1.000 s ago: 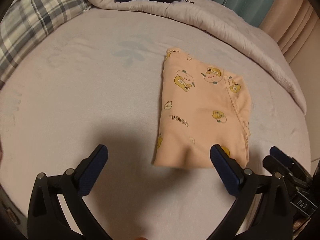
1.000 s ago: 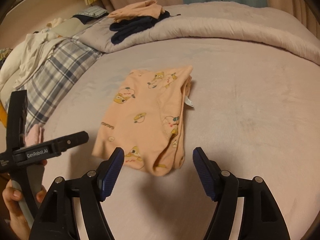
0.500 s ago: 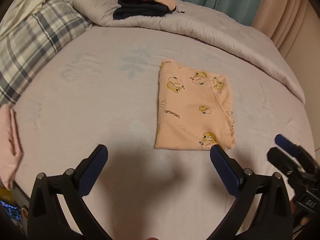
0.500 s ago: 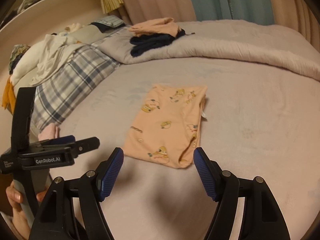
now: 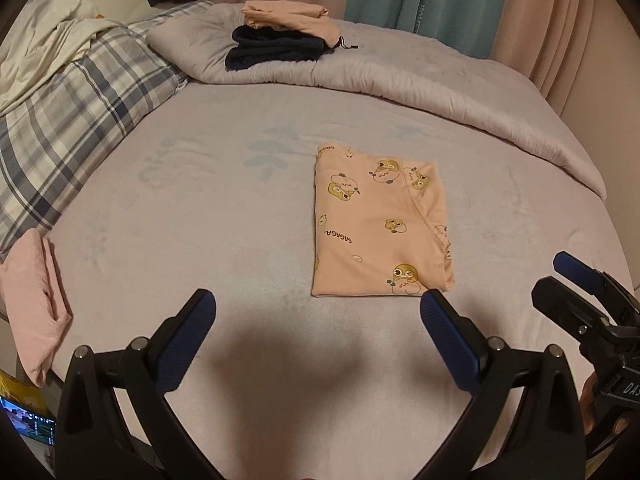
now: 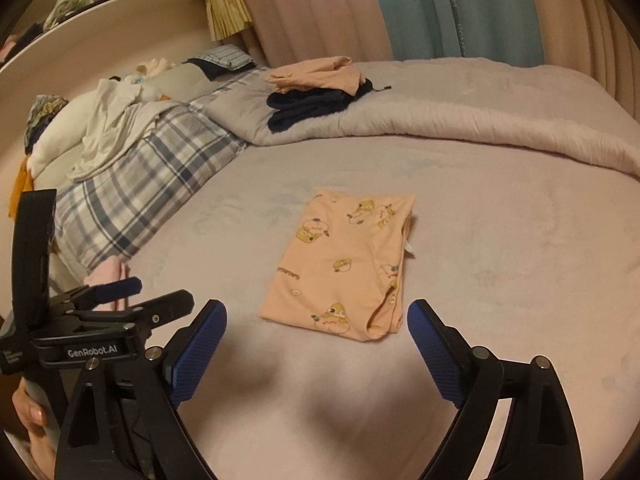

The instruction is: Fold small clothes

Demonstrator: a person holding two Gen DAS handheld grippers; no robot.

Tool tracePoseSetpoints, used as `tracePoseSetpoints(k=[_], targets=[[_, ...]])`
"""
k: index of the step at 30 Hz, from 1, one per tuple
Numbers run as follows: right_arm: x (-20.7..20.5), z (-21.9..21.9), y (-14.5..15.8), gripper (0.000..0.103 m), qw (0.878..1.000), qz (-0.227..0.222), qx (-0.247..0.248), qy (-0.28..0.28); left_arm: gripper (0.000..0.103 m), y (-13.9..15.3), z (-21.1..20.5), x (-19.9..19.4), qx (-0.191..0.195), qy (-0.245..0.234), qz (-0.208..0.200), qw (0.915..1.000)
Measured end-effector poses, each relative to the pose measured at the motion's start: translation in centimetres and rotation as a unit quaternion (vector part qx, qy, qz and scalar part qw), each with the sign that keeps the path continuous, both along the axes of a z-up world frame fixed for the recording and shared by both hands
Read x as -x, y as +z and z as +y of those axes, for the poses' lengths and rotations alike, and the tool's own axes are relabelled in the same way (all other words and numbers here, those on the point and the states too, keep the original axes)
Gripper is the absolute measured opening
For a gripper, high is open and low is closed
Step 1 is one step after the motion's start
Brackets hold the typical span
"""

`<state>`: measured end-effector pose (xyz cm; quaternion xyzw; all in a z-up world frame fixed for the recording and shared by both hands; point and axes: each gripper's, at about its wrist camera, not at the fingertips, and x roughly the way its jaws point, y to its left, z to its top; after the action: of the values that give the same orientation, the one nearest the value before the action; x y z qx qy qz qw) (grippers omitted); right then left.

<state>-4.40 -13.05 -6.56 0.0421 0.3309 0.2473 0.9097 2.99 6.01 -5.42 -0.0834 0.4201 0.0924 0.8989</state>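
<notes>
A small peach garment with cartoon prints [image 5: 378,222] [image 6: 344,266] lies folded into a flat rectangle in the middle of the bed [image 5: 200,208]. My left gripper [image 5: 318,314] hovers open above the bed, short of the garment's near edge, with nothing between its fingers. My right gripper [image 6: 316,326] also hangs above the near edge; its jaws are opening and hold nothing. The right gripper shows at the right edge of the left wrist view [image 5: 580,280], and the left gripper at the left of the right wrist view [image 6: 120,292].
A stack of folded clothes, peach on navy [image 5: 280,36] [image 6: 320,92], rests on the rolled grey duvet [image 5: 440,80] at the back. A plaid pillow [image 5: 72,120] and white laundry [image 6: 108,128] lie at left. A folded pink cloth [image 5: 36,300] sits at the near-left bed edge.
Both grippers have pulled back and risen from the folded garment, which now looks smaller and farther off. The right gripper's jaws have spread wider. The garment has not moved.
</notes>
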Motion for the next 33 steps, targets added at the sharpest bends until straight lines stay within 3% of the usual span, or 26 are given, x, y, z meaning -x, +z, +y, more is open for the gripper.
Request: tracePoseSetpoints(k=[3,33], targets=[[0.1,0.2,0.1,0.102,1.0,-0.006,0.007,-0.001,0.102,0.3,-0.1,0.3,-0.003,0.0,-0.005,1.0],[0.7,0.3,1.0,0.102,1.0,-0.022,0.008,-0.012,0.102,1.0,-0.3,0.7,-0.016,0.001,-0.011,0.9998]])
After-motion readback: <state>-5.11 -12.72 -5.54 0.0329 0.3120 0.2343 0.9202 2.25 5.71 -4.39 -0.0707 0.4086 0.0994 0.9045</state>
